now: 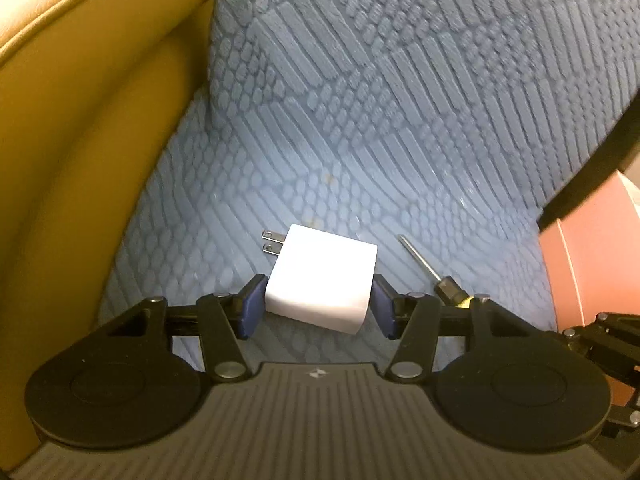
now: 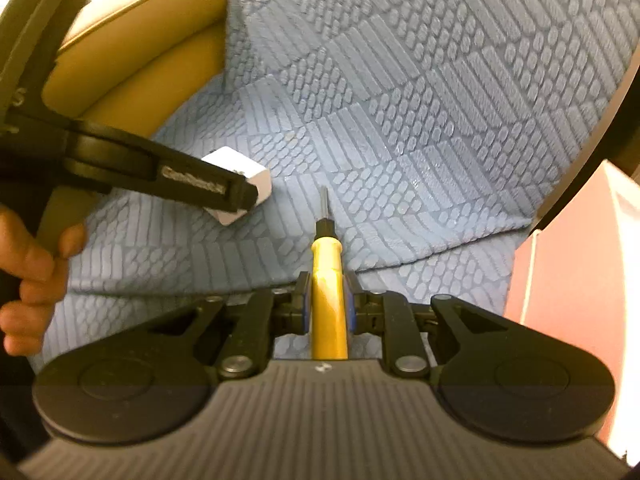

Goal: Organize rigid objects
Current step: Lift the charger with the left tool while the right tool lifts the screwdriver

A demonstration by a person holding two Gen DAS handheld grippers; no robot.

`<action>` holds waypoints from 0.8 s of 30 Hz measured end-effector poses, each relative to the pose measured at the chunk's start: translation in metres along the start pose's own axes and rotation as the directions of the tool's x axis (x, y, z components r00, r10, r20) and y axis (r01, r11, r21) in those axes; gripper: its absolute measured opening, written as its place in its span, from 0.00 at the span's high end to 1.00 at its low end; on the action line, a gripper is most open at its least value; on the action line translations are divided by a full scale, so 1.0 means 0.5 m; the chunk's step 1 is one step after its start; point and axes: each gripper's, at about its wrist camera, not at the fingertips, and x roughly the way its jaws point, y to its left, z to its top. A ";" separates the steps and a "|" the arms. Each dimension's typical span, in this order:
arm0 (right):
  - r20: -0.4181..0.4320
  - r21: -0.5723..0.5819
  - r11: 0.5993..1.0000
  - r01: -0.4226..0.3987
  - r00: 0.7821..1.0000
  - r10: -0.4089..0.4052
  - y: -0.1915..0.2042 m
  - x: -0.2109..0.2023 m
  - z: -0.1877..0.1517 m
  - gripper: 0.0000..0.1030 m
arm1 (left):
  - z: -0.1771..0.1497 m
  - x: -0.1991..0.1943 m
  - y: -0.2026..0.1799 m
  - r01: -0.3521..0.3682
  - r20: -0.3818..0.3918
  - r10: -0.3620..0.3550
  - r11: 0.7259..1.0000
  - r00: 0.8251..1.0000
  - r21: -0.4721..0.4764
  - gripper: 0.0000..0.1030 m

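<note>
Under your two grippers lies a blue woven cushion cover (image 1: 360, 120), ribbed in raised bars and small oval scales set in diagonal blocks; it covers the seat and climbs the backrest of a sofa. At its left edge sits smooth tan leather upholstery (image 1: 80, 140) with a piped seam. At the right edge stands a pink, flat-sided box (image 1: 580, 264), matte like card, behind a dark strip.

Your left gripper (image 1: 320, 304) has its blue-padded tongs clamped on the white, glossy plastic cube-shaped wall charger (image 1: 324, 276), one pad on each side face. Two flat metal prongs point toward the tan leather, and the charger sits near the front middle of the seat; you cannot tell whether it rests on the fabric or is lifted.

Your right gripper (image 2: 326, 300) has its tongs nearly together, clamped on the smooth yellow handle of the screwdriver (image 2: 327, 264). Its black collar and thin steel shaft point away toward the backrest, just right of the charger. Your hand (image 2: 28, 272) wraps the left gripper's grip.
</note>
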 end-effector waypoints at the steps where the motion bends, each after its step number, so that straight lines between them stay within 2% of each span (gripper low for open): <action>1: 0.002 -0.004 1.000 0.001 1.000 -0.001 0.006 -0.005 -0.006 0.81 | -0.007 -0.006 0.000 0.002 0.000 -0.002 1.000 1.000 -0.001 0.41; 4: -0.001 0.023 1.000 -0.014 1.000 0.014 0.014 -0.020 -0.021 0.81 | -0.030 -0.025 -0.001 0.008 0.007 -0.008 1.000 1.000 -0.012 0.41; 10: 0.006 0.074 0.997 -0.019 1.000 0.018 0.034 -0.060 -0.059 0.81 | -0.078 -0.052 -0.002 0.004 0.014 -0.004 1.000 1.000 0.028 0.41; 12: 0.004 0.091 0.996 -0.021 1.000 0.021 0.039 -0.071 -0.074 0.81 | -0.103 -0.095 0.015 0.013 0.008 -0.014 0.999 1.000 0.043 0.42; 15: -0.016 0.114 0.994 0.005 1.000 -0.003 0.046 -0.086 -0.107 0.81 | -0.122 -0.114 0.015 0.013 0.019 -0.014 0.999 1.000 0.053 0.42; 24: -0.054 0.169 0.986 -0.007 0.998 0.016 0.057 -0.123 -0.177 0.80 | -0.176 -0.157 0.031 0.029 0.035 -0.029 1.000 0.999 0.002 0.42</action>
